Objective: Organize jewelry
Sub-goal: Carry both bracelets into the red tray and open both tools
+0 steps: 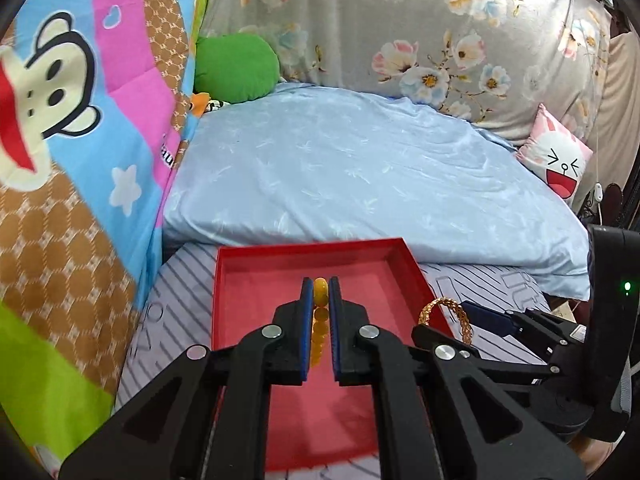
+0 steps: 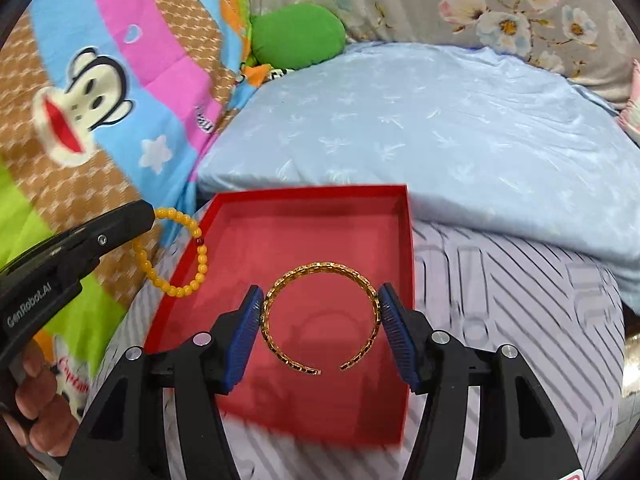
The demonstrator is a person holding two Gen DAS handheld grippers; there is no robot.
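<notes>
White lettering reading "GenRobot.AI" runs along the black body of the left gripper (image 2: 154, 216), at the near left of the right wrist view. Red script on the cartoon quilt (image 2: 80, 376) below it seems to begin "Capta", the rest hidden. Nothing else is legible.

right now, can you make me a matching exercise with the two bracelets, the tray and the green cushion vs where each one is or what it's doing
Things:
1. bead bracelet
2. gold bangle
3. tray
4. green cushion

Places or states:
A. lying on the striped sheet, with nothing inside it
B. pinched in the left gripper, hanging from it
C. at the back, against the flowered bedding
D. spanned between the pads of the right gripper, held over the tray

Pairs: 1-B, 2-D, 3-A, 4-C
</notes>
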